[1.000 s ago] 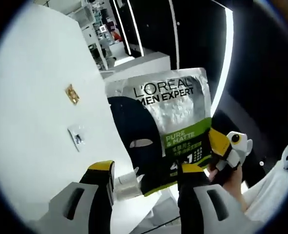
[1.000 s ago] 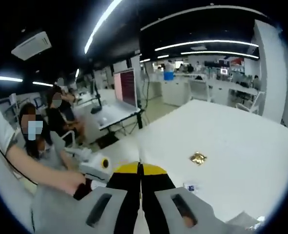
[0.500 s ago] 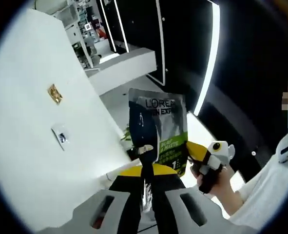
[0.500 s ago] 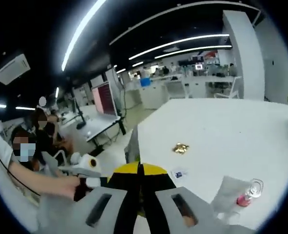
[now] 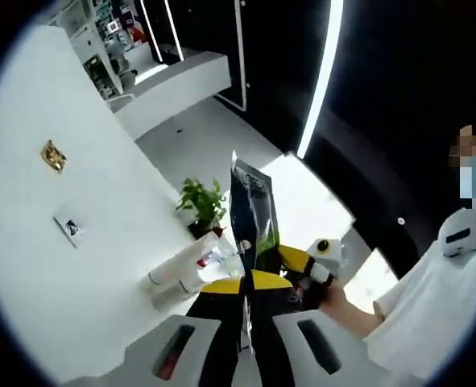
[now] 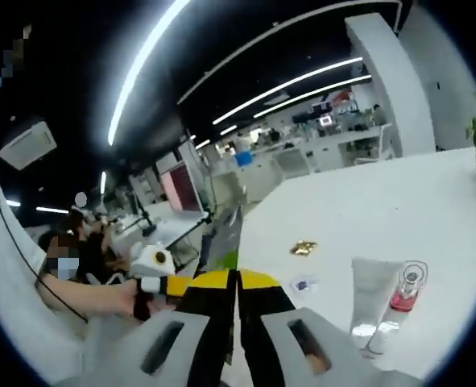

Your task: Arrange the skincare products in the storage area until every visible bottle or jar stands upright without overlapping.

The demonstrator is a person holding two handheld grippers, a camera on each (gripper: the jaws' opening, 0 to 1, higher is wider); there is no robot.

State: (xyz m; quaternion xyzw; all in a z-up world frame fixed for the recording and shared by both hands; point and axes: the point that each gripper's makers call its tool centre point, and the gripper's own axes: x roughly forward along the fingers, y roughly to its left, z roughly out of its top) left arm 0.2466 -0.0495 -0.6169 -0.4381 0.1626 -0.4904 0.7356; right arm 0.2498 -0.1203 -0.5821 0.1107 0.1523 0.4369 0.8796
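A silver, black and green L'Oreal Men Expert sachet [image 5: 252, 211] is held in the air off the edge of the white table [image 5: 44, 266], and I see it edge-on. My left gripper [image 5: 246, 282] is shut on its lower edge. My right gripper [image 5: 306, 262] comes in from the right, its yellow tip against the same sachet. In the right gripper view the sachet [image 6: 221, 250] rises as a thin strip from my shut right gripper [image 6: 236, 278], with the left gripper [image 6: 159, 276] just to the left. A translucent tube [image 6: 372, 294] and a clear bottle with red liquid [image 6: 403, 294] sit side by side on the table.
The tube [image 5: 177, 274] and bottle [image 5: 213, 256] lie near the table's edge, close to my left jaws. A gold wrapper [image 5: 52, 155] and a small card [image 5: 70, 229] lie farther in. A potted plant [image 5: 201, 205] stands beyond the table's edge. People sit at desks [image 6: 68, 258] behind.
My left gripper, open a second ago, has shut on the sachet. The sachet has turned from face-on to edge-on. Both views have swung, bringing the tube and bottle into sight.
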